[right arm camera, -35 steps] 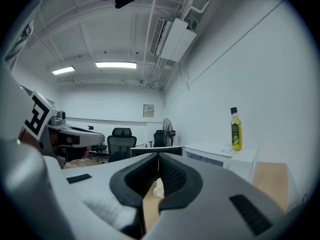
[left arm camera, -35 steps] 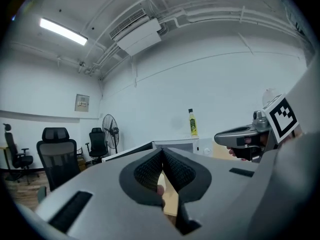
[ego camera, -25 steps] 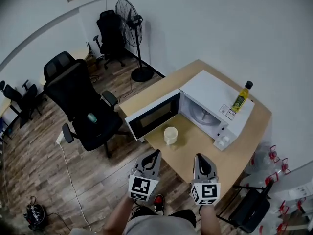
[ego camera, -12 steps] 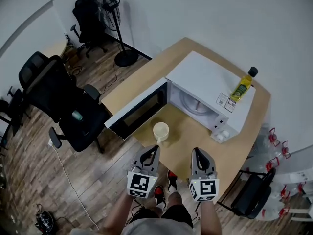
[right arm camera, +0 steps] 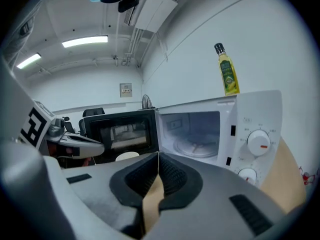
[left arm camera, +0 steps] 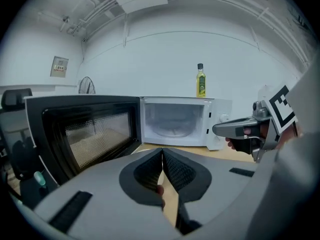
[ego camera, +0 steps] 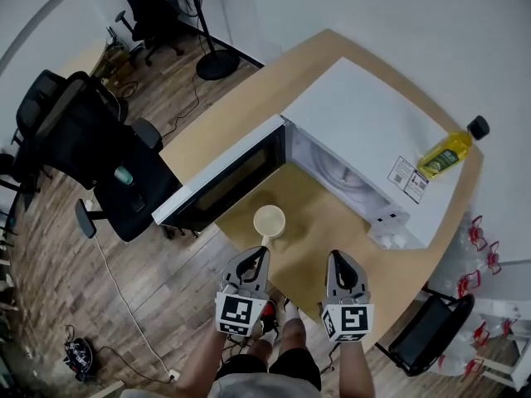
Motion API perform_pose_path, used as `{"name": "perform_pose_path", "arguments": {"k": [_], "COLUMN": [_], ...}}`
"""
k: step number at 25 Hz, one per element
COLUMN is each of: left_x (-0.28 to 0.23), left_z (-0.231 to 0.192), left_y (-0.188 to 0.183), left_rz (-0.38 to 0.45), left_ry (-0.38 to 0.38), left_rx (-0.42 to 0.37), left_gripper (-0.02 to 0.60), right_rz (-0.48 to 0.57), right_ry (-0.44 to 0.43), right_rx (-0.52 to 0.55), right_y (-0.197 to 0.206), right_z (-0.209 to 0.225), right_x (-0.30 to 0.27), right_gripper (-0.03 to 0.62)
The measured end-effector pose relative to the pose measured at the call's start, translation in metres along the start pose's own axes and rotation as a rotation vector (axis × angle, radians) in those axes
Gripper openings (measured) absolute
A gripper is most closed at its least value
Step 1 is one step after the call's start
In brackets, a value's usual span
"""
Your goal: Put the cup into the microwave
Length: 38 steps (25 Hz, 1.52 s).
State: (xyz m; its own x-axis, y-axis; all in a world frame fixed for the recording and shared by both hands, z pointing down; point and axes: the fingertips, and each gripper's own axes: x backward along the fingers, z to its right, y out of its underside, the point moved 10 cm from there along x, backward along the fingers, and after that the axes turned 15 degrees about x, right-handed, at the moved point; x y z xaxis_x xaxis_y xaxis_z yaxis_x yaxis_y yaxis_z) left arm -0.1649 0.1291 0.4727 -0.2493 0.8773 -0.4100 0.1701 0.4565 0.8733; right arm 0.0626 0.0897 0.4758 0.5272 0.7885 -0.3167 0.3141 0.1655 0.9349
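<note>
A cream cup (ego camera: 270, 220) stands on the wooden table (ego camera: 328, 230), in front of the white microwave (ego camera: 365, 131). The microwave's door (ego camera: 217, 187) is swung wide open to the left. Its cavity with the glass turntable (left arm camera: 172, 126) is empty. My left gripper (ego camera: 262, 254) is shut and empty, just short of the cup on its near side. My right gripper (ego camera: 336, 258) is also shut and empty, over the table's near edge to the cup's right. In the right gripper view only the cup's rim (right arm camera: 127, 155) shows above the jaws. The left gripper view hides the cup.
A yellow oil bottle (ego camera: 452, 149) stands on top of the microwave at its right end. Black office chairs (ego camera: 91, 152) stand on the wood floor to the left, and another dark chair (ego camera: 425, 342) at the lower right. A fan base (ego camera: 217, 65) is behind the table.
Both grippers have come down and forward toward the table's near edge, staying shut. The table, cup and microwave now look larger and nearer in the head view.
</note>
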Motion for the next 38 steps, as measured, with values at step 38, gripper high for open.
{"name": "perform_pose_path", "arguments": {"k": [38], "left_x": [-0.063], "left_z": [-0.031], "left_y": [0.063], "left_rz": [-0.185], "left_ry": [-0.149], "left_rx": [0.109], "left_gripper": [0.072], "right_rz": [-0.119], "right_ry": [-0.086], "right_rx": [-0.067], "right_y": [0.068], "right_z": [-0.001], "right_x": [-0.031], "right_gripper": [0.020]}}
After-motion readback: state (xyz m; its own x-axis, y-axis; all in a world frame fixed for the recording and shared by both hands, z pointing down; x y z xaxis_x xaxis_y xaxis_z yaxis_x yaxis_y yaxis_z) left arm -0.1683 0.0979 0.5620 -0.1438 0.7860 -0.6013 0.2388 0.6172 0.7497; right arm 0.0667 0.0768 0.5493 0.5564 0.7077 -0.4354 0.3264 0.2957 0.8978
